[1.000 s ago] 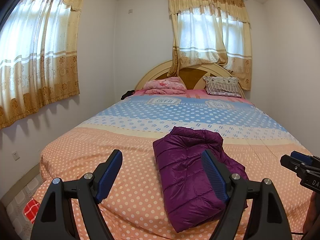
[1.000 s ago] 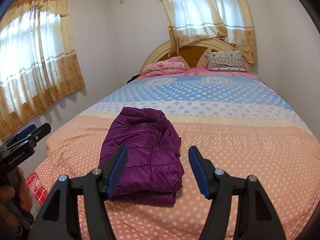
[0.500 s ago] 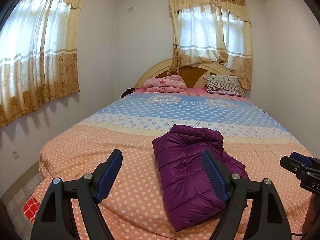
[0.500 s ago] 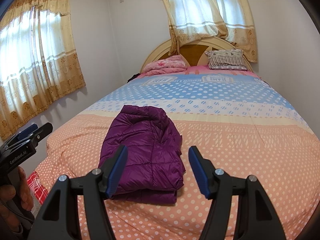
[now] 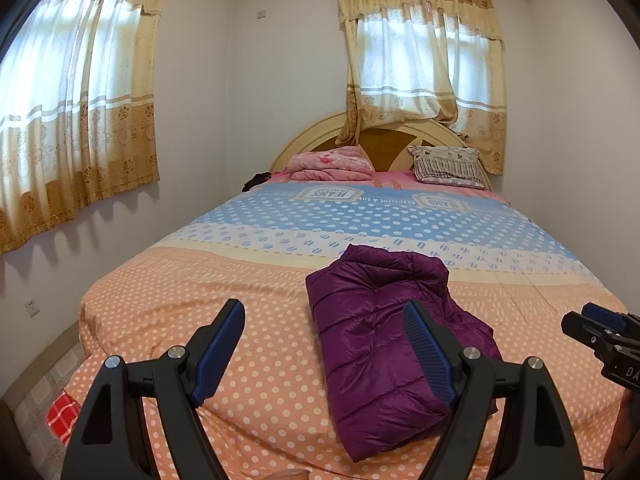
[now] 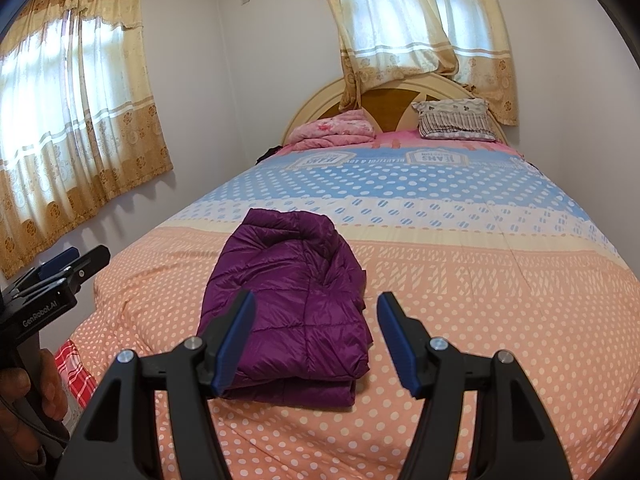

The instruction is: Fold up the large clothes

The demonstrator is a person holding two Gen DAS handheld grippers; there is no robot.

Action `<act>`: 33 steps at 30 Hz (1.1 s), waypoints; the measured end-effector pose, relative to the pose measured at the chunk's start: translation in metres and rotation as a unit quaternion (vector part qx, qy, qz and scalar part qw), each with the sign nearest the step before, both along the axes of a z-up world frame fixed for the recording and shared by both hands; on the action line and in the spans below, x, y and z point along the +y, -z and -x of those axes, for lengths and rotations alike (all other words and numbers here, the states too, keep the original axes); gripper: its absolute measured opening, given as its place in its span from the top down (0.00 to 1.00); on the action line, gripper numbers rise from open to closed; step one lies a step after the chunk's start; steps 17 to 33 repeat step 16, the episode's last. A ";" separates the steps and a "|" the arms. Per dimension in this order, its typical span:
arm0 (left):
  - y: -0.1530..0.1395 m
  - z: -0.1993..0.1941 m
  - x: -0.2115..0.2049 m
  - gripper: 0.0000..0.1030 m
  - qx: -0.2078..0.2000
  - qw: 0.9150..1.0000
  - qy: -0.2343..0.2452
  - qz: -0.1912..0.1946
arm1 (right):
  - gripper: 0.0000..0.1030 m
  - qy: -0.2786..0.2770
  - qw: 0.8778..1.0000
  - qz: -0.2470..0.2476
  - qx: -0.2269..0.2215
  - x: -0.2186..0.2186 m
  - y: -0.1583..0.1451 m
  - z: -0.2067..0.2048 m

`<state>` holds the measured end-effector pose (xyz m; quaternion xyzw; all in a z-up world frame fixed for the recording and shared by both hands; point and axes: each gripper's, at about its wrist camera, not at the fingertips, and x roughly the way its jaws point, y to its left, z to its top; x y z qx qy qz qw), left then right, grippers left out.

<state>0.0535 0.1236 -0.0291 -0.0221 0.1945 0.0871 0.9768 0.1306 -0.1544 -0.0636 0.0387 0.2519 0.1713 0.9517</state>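
Observation:
A purple quilted jacket (image 5: pixel 376 336) lies folded in a thick bundle near the foot of the bed (image 5: pixel 200 304); it also shows in the right wrist view (image 6: pixel 292 300). My left gripper (image 5: pixel 324 344) is open and empty, held back from the bed, left of the jacket. My right gripper (image 6: pixel 316 336) is open and empty, held back from the jacket's near right corner. Each gripper shows at the edge of the other's view: the right one (image 5: pixel 600 332) and the left one (image 6: pixel 60 272).
The bed cover is dotted peach in front and blue further back (image 6: pixel 400 184). A pink folded blanket (image 5: pixel 332 164) and a striped pillow (image 5: pixel 448 168) lie by the headboard. Curtained windows are on the left and far walls. A red checked cloth (image 5: pixel 62 416) lies on the floor at left.
Both views have drifted slightly; the jacket lies as before and both grippers stay open.

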 end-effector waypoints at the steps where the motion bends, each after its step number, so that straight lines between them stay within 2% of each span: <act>1: 0.000 0.000 0.000 0.21 0.000 1.000 0.000 0.000 | 0.35 -0.001 1.000 0.000 0.001 0.000 0.000 0.000; 10: 0.004 -0.004 0.000 0.21 0.017 1.000 0.001 -0.004 | 0.35 -0.006 1.000 0.003 0.001 -0.001 0.001 -0.001; 14: 0.005 -0.004 -0.003 0.21 0.013 1.000 0.001 -0.014 | 0.35 -0.005 1.000 0.003 0.004 -0.001 0.001 -0.002; 33: 0.005 -0.004 -0.004 0.21 0.013 1.000 0.002 -0.015 | 0.35 -0.005 1.000 0.004 0.004 -0.002 0.001 -0.002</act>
